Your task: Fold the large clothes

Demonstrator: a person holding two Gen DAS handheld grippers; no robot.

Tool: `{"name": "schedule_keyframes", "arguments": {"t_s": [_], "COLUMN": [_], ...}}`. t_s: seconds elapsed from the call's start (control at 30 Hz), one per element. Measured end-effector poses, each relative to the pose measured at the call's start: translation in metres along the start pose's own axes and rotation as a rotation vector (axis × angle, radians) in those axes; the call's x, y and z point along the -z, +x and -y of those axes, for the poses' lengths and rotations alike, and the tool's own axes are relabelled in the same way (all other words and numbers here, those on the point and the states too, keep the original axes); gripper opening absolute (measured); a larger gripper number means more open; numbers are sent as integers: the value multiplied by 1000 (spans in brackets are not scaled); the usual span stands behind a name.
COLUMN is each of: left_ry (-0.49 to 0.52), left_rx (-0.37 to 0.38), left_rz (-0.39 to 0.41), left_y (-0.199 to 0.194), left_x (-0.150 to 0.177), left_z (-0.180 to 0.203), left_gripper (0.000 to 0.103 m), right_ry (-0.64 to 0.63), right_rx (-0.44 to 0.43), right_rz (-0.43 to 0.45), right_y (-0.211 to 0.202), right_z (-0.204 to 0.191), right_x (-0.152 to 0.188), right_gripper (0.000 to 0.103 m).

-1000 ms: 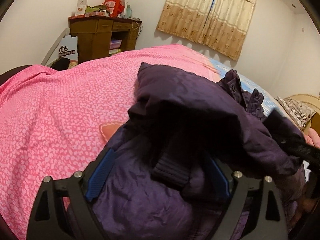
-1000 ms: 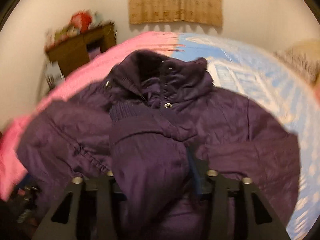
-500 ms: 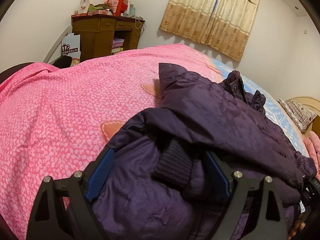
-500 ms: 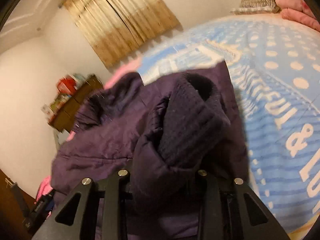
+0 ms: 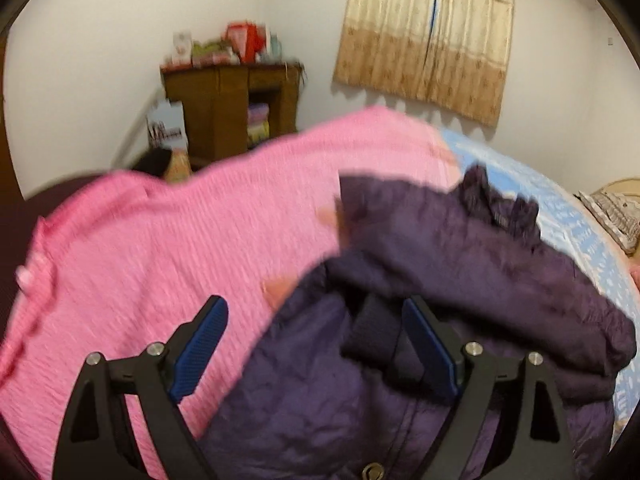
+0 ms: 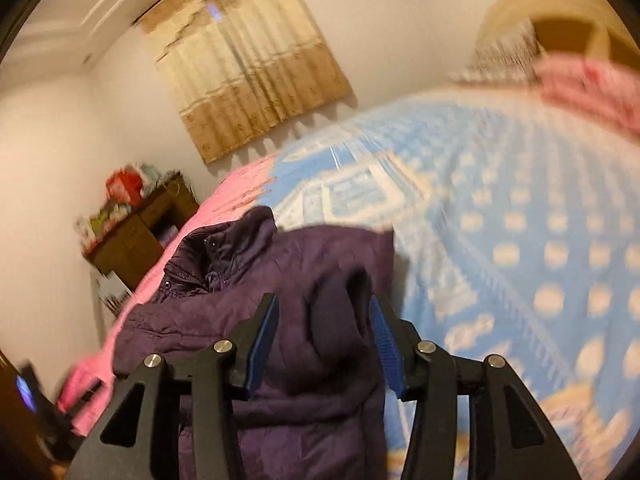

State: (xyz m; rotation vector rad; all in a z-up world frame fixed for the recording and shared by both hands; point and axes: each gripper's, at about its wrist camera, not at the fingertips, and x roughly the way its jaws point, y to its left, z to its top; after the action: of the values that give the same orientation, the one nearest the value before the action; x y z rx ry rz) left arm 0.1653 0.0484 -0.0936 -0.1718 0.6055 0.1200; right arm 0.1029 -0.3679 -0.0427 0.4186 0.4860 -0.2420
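- Your left gripper point(image 5: 316, 344) stands wide apart over the dark purple padded jacket point(image 5: 460, 280); its blue pads press on nothing, so it is released.
- The knitted cuff point(image 5: 372, 336) of one sleeve lies between the left fingers point(image 5: 430, 350), close to the right-hand pad, while the left-hand pad hangs over the pink bedspread point(image 5: 160, 248).
- Your right gripper point(image 6: 324, 340) has its jaws opening; a fold of the jacket's sleeve point(image 6: 332, 320) sits between the pads, and they no longer pinch it.
- The jacket lies on the bed, across the seam where the pink bedspread meets the blue dotted sheet point(image 6: 520, 240). Its collar point(image 6: 224, 248) with snap buttons points toward the far wall.
- In the left wrist view one sleeve is folded across the jacket's body, with a snap button point(image 5: 373, 471) showing at the lower edge.
- A beige curtain point(image 5: 428, 32) hangs on the far wall, and a brown wooden cabinet point(image 5: 228, 108) with boxes on top stands in the corner.
- A patterned pillow point(image 5: 612, 212) lies at the head of the bed, to the right.
- Both views are motion-blurred, so fine detail on the fabric is hard to read.
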Motion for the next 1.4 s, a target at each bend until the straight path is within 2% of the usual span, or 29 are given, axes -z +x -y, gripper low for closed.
{"name": "schedule_keyframes", "arguments": {"t_s": [0.1,0.2,0.3,0.33,0.37,0.4,0.47,0.57,0.63,0.93,1.07,1.2,1.23,1.3,1.33,1.4], "left_ry": [34,81,97,100,103,105,74,-31,-65,-97,-97,-80,-60,-19,9,63], "left_rx": [2,-17,-43,-62,-83,-100,-91,-60,-30,-42,-41,-6,-1,2,8,17], "left_rz": [72,100,35,5,-16,-42,-96,-159,-201,-209,-212,-251,-239,-193,-177,-185], "left_y": [-5,11,49,64,74,85,101,115,124,132,133,118,106,83,73,62], "left_x": [-26,-44,-46,-42,-38,-32,-21,-21,-20,-19,-18,-23,-25,-26,-27,-30], "left_z": [16,38,50,50,50,47,37,19,13,14,20,12,9,3,0,-4], "left_gripper": [91,91,91,90,88,89,92,103,103,103,103,103,103,103,103,103], "right_ry": [-90,-136,-113,-119,-142,-173,-157,-165,-181,-248,-265,-290,-312,-318,-309,-298], "right_rx": [-31,-6,30,70,102,113,98,102,106,128,136,141,161,160,134,79], "right_rz": [19,-27,-110,-154,-166,-143,-129,-127,-128,-138,-146,-181,-205,-150,-111,-105], "right_y": [14,50,92,111,122,125,122,117,115,113,122,130,123,100,84,64], "right_z": [-24,-40,-32,-25,-19,-18,-15,-16,-19,-30,-32,-36,-39,-42,-42,-43], "right_x": [-18,-22,-15,-5,5,13,10,6,0,-13,-12,-12,-16,-14,-11,-7], "right_gripper": [48,48,48,48,48,49,49,52,54,69,73,76,76,76,76,76]}}
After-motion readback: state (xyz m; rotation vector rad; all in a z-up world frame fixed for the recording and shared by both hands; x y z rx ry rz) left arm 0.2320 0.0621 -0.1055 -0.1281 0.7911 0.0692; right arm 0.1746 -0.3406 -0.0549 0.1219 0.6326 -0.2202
